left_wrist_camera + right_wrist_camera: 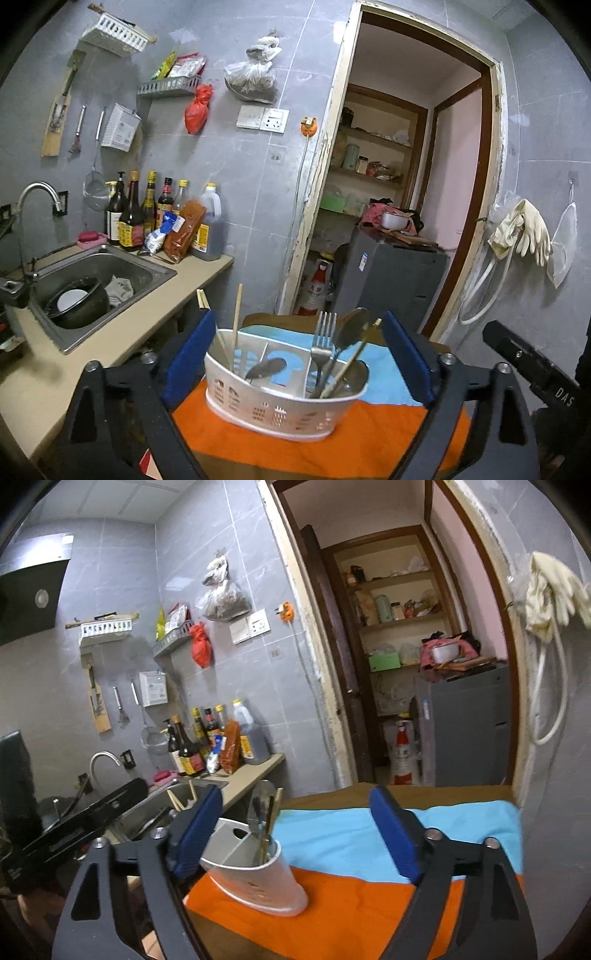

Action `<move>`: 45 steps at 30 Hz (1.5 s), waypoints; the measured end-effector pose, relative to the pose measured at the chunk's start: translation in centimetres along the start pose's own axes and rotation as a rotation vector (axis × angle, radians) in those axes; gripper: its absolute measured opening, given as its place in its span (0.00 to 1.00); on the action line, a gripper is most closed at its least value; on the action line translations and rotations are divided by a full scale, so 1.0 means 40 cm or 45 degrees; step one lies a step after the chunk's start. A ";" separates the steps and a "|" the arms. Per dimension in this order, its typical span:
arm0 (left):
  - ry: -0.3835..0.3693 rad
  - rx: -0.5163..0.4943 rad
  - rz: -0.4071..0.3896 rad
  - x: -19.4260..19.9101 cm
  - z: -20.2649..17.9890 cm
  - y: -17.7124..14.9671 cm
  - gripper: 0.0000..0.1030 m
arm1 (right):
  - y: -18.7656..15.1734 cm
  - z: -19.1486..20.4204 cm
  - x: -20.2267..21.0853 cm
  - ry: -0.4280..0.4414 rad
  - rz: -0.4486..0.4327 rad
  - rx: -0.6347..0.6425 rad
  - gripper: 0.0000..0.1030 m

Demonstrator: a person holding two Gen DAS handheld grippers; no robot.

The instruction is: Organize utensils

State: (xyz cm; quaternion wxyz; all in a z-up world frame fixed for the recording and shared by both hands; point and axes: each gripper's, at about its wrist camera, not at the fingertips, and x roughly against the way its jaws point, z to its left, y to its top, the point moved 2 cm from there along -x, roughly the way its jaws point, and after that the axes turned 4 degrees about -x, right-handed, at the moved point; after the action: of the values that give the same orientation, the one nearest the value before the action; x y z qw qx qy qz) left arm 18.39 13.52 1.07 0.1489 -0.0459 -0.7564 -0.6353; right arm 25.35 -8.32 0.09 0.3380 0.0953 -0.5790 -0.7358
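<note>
1. A white perforated utensil caddy (284,398) is seen standing upright on an orange and blue cloth (369,435) spread over a table, just beside the kitchen counter (155,325) with its sink (110,269).
2. The caddy is divided into compartments: chopsticks (236,325) are stood in the left one, a spoon (266,368) is laid in the middle one, and a fork (322,341), a ladle-like spoon (352,326) and more chopsticks are gathered in the right one.
3. The left gripper (299,362) is held released, its blue pads spread wide on either side of the caddy and not pressed on it; nothing is grasped.
4. The right gripper (295,834) is likewise spread wide and empty, with the caddy (258,878) seen near its left pad and the cloth (369,904) beneath.
5. The caddy is judged light, thin-walled and easily tipped by the tall utensils; it is best taken by its rim or end walls.
6. The metal utensils are judged stiff and slippery, so the handles are to be pinched mid-length; the chopsticks are light and apt to roll.
</note>
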 end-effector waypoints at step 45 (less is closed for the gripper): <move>-0.043 -0.231 0.139 0.381 0.007 -0.223 0.93 | -0.227 0.177 0.451 -0.562 0.016 0.093 1.00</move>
State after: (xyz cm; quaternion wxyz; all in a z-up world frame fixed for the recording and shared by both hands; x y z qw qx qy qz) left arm 1.56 10.27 -3.11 0.1658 -0.1110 -0.6947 -0.6911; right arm 4.48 -12.78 -1.47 0.2042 -0.0595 -0.6659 -0.7151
